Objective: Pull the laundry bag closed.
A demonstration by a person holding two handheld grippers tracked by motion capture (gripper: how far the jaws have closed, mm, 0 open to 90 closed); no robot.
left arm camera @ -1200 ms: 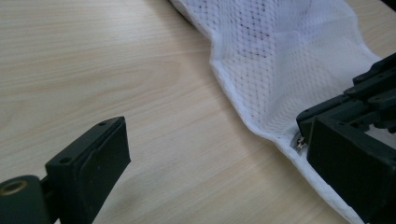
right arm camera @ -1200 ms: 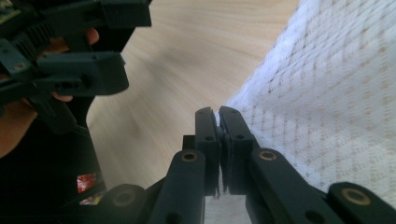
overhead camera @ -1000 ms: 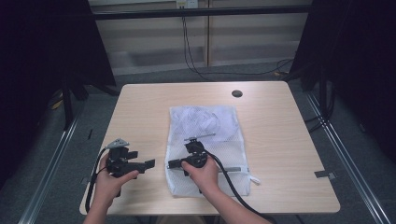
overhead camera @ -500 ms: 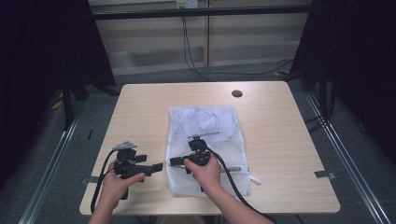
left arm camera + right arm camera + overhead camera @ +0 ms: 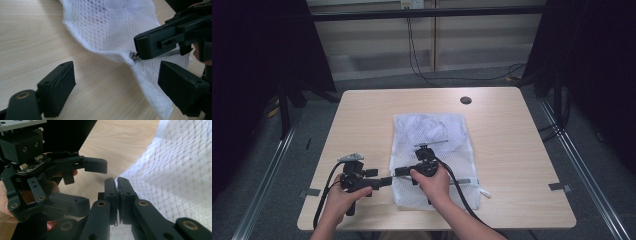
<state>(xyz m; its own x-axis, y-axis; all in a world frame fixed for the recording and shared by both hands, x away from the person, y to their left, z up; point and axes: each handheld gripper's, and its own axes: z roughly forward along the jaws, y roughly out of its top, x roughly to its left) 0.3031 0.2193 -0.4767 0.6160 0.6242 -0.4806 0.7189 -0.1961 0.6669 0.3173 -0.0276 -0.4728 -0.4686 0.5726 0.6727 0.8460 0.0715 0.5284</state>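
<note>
A white mesh bag (image 5: 432,135) lies flat in the middle of the table. My right gripper (image 5: 398,171) points left at the bag's near left edge and is shut on the small metal zipper pull (image 5: 135,55), lifting the mesh a little. In its own view my right gripper (image 5: 116,182) has its pads pressed together at the mesh's edge. My left gripper (image 5: 384,181) faces it from the left. The left gripper (image 5: 117,82) stands open, its jaws have just been closing, and the bag's hem (image 5: 150,92) lies between them untouched.
A dark round grommet (image 5: 465,100) sits in the tabletop at the far side. Tape marks (image 5: 310,192) stick out at the table's near left and right edges. Black cables trail from both grippers toward the near edge. Dark curtains stand on both sides.
My left gripper has edged right, closer to the bag's near left edge and the right gripper's tips. The right gripper and the bag have stayed put.
</note>
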